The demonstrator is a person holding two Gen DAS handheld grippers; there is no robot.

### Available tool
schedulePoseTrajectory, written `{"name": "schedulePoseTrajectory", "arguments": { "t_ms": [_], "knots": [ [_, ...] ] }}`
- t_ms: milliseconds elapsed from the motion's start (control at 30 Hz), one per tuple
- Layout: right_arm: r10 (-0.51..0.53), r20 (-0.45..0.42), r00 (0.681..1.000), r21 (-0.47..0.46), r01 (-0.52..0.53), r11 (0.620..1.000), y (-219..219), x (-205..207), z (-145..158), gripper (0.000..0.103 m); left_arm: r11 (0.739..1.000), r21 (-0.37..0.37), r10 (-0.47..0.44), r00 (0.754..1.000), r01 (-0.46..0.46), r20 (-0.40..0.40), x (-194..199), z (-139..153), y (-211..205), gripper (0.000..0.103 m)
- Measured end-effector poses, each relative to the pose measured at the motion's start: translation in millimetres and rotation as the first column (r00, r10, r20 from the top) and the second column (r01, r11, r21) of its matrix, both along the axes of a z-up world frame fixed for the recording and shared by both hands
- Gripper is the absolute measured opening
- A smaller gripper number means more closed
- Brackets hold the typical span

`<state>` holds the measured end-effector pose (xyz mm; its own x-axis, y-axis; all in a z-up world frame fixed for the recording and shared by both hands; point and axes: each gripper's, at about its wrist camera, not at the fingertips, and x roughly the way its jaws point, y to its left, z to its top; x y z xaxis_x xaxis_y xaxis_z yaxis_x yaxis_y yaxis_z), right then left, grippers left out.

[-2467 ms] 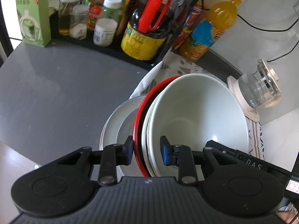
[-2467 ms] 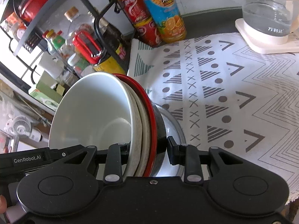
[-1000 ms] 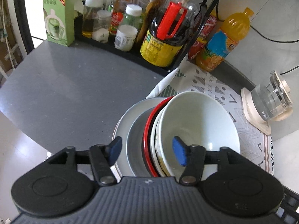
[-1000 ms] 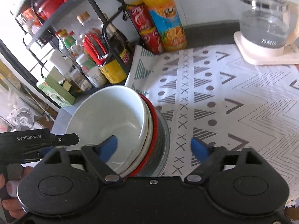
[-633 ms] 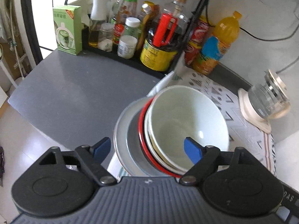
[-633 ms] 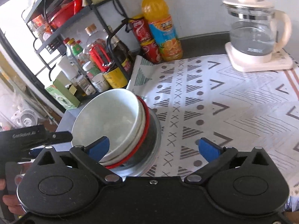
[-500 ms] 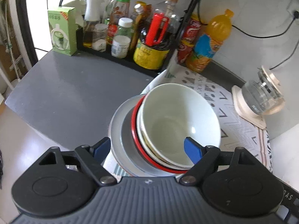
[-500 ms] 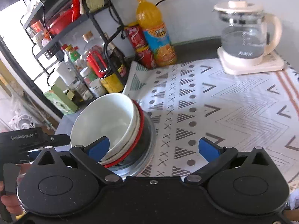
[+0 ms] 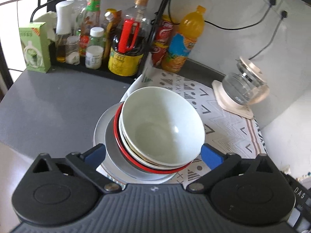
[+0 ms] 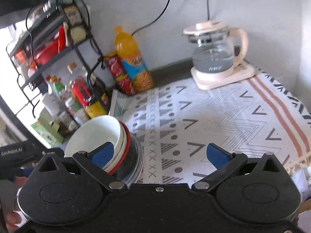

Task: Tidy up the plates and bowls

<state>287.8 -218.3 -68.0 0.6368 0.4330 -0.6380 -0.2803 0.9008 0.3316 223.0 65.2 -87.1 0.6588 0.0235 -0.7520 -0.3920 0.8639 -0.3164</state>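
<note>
Both our grippers have let go and pulled back. Left view: our left gripper [image 9: 153, 155] gapes wide, empty, above the bowls [image 9: 161, 124] stacked on the cloth [image 9: 229, 124]. Right view: our right gripper [image 10: 158, 153] gapes wide, bowls [image 10: 101, 134] lower left.

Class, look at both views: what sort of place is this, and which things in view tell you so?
Most likely a home kitchen counter. A rack of condiment bottles stands at the back, a glass electric kettle sits on the patterned cloth, and a stack of bowls and plates rests near the counter's edge.
</note>
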Motion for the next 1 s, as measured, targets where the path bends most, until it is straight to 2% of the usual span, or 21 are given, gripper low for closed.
{"name": "schedulePoseTrajectory", "arguments": {
  "t_ms": [67, 167, 300, 500, 600, 767, 1000],
  "knots": [
    [-0.036, 0.028, 0.999, -0.005, 0.037, 0.999, 1.6, -9.9, 1.8, 0.103, 0.999, -0.009, -0.030, 0.999, 0.031, 0.015, -4.3, 1.3, 3.8, 0.103],
    [-0.085, 0.052, 0.995, -0.010, 0.086, 0.996, 3.8, -24.6, 1.2, 0.103, 0.997, 0.034, -0.075, 0.996, 0.073, 0.052, -13.4, 5.5, 8.4, 0.103],
    [-0.161, 0.071, 0.985, -0.014, 0.162, 0.987, 7.4, -47.3, -0.1, 0.103, 0.993, 0.028, -0.113, 0.990, 0.111, 0.083, -27.6, 4.2, 18.5, 0.103],
    [-0.265, 0.072, 0.961, 0.053, 0.262, 0.964, 4.2, -82.9, 4.0, 0.103, 0.978, 0.030, -0.210, 0.974, 0.208, 0.087, -49.9, -5.3, 20.5, 0.103],
    [-0.284, 0.094, 0.954, 0.030, 0.282, 0.959, 6.4, -98.2, 6.1, 0.103, 0.971, 0.005, -0.236, 0.966, 0.237, 0.105, -61.5, -8.3, 21.4, 0.103],
    [-0.315, 0.115, 0.942, 0.031, 0.314, 0.949, 8.2, -123.9, 8.3, 0.103, 0.965, 0.007, -0.261, 0.957, 0.262, 0.129, -79.3, -10.7, 22.1, 0.103],
    [-0.338, 0.073, 0.938, 0.059, 0.334, 0.941, 12.4, -151.6, 8.5, 0.103, 0.955, 0.025, -0.294, 0.942, 0.294, 0.159, -103.6, -6.9, 29.5, 0.103]
  ]
}}
